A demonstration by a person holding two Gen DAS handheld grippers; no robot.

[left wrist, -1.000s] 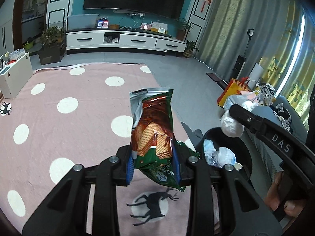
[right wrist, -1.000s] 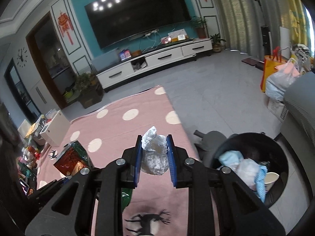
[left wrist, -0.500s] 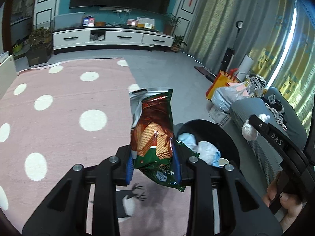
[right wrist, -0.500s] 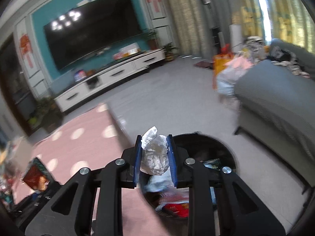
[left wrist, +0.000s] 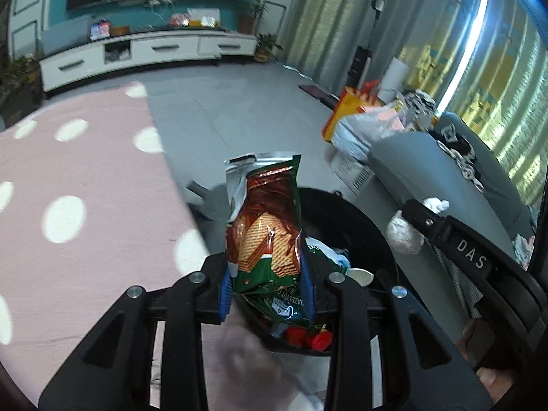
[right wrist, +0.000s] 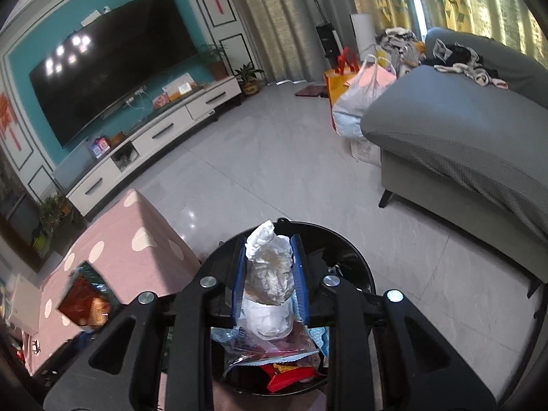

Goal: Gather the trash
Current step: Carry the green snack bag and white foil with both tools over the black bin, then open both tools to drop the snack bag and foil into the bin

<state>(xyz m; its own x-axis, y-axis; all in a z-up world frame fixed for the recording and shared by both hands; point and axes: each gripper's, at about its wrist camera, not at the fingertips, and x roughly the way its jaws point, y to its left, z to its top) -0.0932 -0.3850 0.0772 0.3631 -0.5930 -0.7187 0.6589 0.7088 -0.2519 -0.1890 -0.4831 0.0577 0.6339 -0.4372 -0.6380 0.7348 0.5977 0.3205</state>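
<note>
My left gripper (left wrist: 266, 267) is shut on a green and red wafer packet (left wrist: 265, 219), upright and torn open at the top. Just beyond it stands a black round trash bin (left wrist: 346, 212) holding wrappers and paper. My right gripper (right wrist: 269, 267) is shut on a crumpled white paper wad (right wrist: 270, 267), directly above the black bin (right wrist: 356, 257), which holds plastic, red wrappers and a white cup. In the left wrist view the right gripper and its wad (left wrist: 404, 233) show at the right. The wafer packet (right wrist: 85, 298) shows at the lower left of the right wrist view.
A pink polka-dot rug (left wrist: 68, 185) covers the floor left of the bin. A grey sofa (right wrist: 462, 130) with clothes stands to the right, with bags (right wrist: 359, 96) beside it. A white TV cabinet (right wrist: 164, 130) lines the far wall. Grey tiled floor (right wrist: 291, 157) lies between.
Both grippers have swung right from over the rug toward the bin and lowered. The paper wad now hangs over the bin's opening; the wafer packet has come to the bin's near rim.
</note>
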